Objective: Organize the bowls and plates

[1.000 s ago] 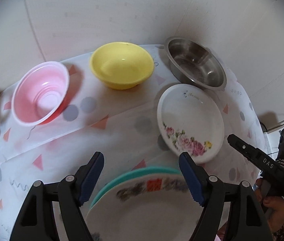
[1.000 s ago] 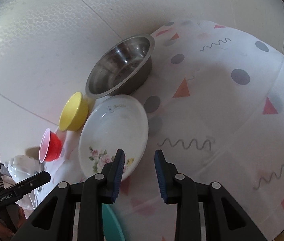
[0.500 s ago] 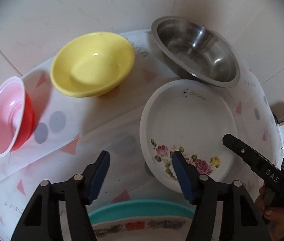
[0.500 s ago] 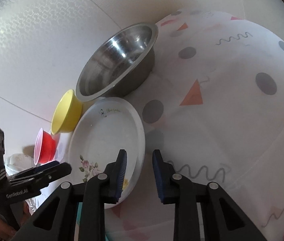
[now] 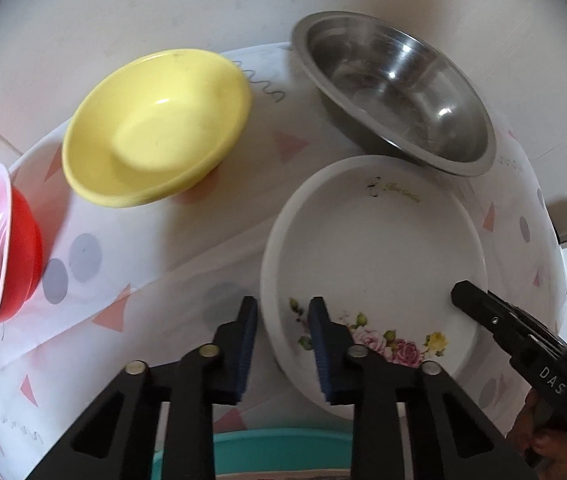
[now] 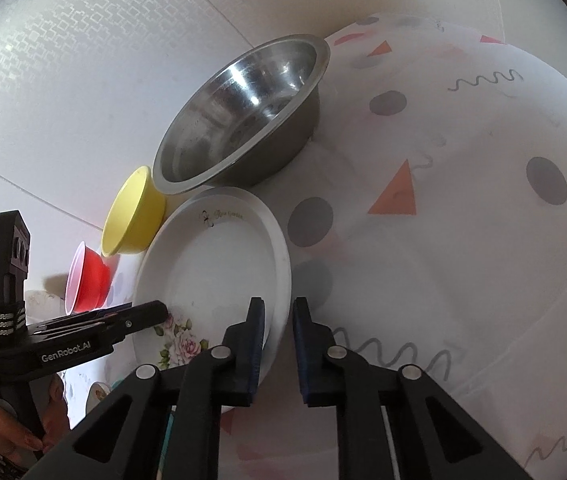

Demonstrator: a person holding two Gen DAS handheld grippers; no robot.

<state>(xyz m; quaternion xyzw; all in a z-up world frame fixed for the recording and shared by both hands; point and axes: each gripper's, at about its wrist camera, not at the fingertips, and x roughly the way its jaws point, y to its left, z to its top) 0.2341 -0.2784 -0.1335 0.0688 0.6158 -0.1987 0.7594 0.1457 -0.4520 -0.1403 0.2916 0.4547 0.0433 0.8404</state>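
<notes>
Both grippers have closed in on the white floral plate (image 5: 375, 264) since the earlier frames. The left gripper (image 5: 283, 312) was spread wide over the stacked plates a second ago; its jaws have just been closing and now straddle the plate's left rim, one blue pad inside the plate and one outside. A narrow gap shows on both sides of the rim there, so whether the pads press on it cannot be told for sure. The right gripper (image 6: 279, 312) has also just been narrowing; its jaws stand on either side of the plate's right rim, the left pad over the plate's inner face and the right pad outside, close against the edge.

The floral plate lies on the patterned tablecloth (image 6: 463, 260), near the grippers, with its rose print at the near edge. Just beyond it, its rim overlapping the plate's far rim in both views, sits the steel bowl (image 5: 395, 88). The yellow bowl (image 5: 155, 124) is far left, and the red bowl (image 5: 19, 256) with a pale pink inside is at the left edge. These three have slid outward and grown larger in the left wrist view than before. Only a strip of the teal plate (image 5: 279, 448) shows now at the bottom, where earlier the stack filled the near foreground.
</notes>
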